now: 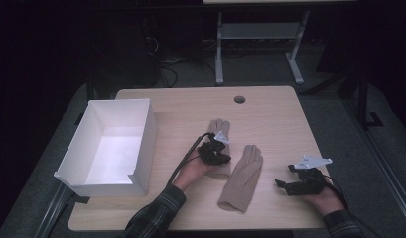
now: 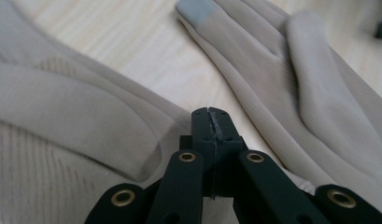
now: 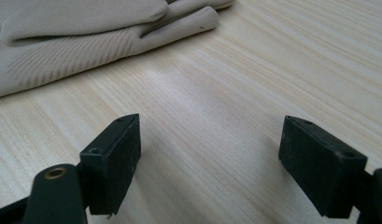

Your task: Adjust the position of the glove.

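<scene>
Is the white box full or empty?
Empty. The high view looks straight into the white box and shows just its bare white bottom and walls.

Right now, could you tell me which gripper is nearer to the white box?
Left. The left gripper is over the glove lying nearer the white box, a short way to the box's right. The right gripper sits near the table's right edge, beyond both gloves.

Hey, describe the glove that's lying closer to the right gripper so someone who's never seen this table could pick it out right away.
On the wooden table, look right of the white box to the two beige gloves in the middle. The right-hand glove lies alone, cuff toward the person, between the left gripper and the open right gripper. The other glove is partly hidden under the left gripper.
</scene>
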`<state>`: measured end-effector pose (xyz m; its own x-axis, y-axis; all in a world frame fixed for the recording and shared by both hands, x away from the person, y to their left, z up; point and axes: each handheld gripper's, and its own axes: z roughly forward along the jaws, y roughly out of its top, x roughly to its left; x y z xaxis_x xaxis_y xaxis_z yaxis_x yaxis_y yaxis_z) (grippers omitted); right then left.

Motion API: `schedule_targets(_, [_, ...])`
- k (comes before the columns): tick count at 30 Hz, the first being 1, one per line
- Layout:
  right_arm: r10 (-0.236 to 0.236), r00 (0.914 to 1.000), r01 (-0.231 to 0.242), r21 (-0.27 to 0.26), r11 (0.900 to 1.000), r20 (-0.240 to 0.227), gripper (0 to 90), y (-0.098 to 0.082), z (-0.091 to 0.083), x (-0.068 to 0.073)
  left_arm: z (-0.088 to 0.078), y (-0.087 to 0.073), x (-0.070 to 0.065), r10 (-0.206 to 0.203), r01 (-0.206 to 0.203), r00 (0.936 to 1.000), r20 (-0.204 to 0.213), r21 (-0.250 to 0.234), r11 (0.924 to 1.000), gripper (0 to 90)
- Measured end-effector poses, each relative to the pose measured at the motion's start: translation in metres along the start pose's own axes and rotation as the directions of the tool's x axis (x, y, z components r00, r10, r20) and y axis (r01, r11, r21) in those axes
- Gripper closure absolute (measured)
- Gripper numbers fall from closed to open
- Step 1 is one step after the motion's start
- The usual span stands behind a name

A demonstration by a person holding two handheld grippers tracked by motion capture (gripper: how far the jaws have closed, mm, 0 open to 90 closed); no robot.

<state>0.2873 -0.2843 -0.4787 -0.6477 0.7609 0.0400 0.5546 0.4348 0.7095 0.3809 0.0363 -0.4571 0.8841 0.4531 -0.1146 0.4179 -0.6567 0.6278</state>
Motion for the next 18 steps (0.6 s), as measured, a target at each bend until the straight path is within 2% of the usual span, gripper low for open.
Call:
schedule_targets(2, [0.000, 1.0000, 0.000, 0.000, 1.000, 0.000, 20.3, 0.000, 0.000, 0.000, -0.004, -0.004, -0.002, 0.012, -0.012, 0.9999, -0.002, 0.014, 0.9998, 89.7])
schedule_targets(4, [-0.001, 1.0000, 0.001, -0.001, 1.000, 0.000, 20.3, 0.000, 0.000, 0.000, -0.008, -0.008, -0.005, 0.003, -0.003, 1.0000, -0.004, 0.010, 0.9999, 89.7])
schedule_targets(7, [-0.003, 1.0000, 0.003, -0.001, 1.000, 0.000, 20.2, 0.000, 0.000, 0.000, -0.019, -0.021, -0.009, 0.016, -0.016, 0.9999, -0.004, 0.032, 0.9994, 89.7])
schedule_targets(8, [-0.003, 1.0000, 0.003, 0.004, 1.000, -0.001, 20.3, 0.001, 0.001, 0.001, -0.025, -0.029, -0.011, 0.003, -0.003, 1.0000, -0.001, 0.022, 0.9998, 89.7])
schedule_targets(11, [-0.013, 0.9999, 0.013, 0.011, 1.000, -0.008, 20.2, 0.004, 0.003, 0.003, -0.034, -0.041, -0.016, 0.005, -0.006, 0.9999, 0.009, 0.028, 0.9996, 89.7])
schedule_targets(14, [-0.019, 0.9997, 0.019, 0.023, 1.000, -0.016, 21.1, 0.006, 0.004, 0.007, -0.039, -0.047, -0.020, 0.001, -0.001, 0.9998, 0.020, 0.025, 0.9997, 89.7])
schedule_targets(17, [-0.043, 0.9982, 0.044, 0.027, 0.999, -0.042, 28.1, 0.011, 0.004, 0.014, -0.046, -0.057, -0.026, -0.002, 0.001, 0.9994, 0.033, 0.023, 0.9997, 89.7])
schedule_targets(18, [-0.044, 0.9977, 0.045, 0.022, 0.999, -0.051, 32.6, 0.012, 0.003, 0.016, -0.048, -0.058, -0.026, 0.008, -0.010, 0.9992, 0.038, 0.031, 0.9995, 89.6])
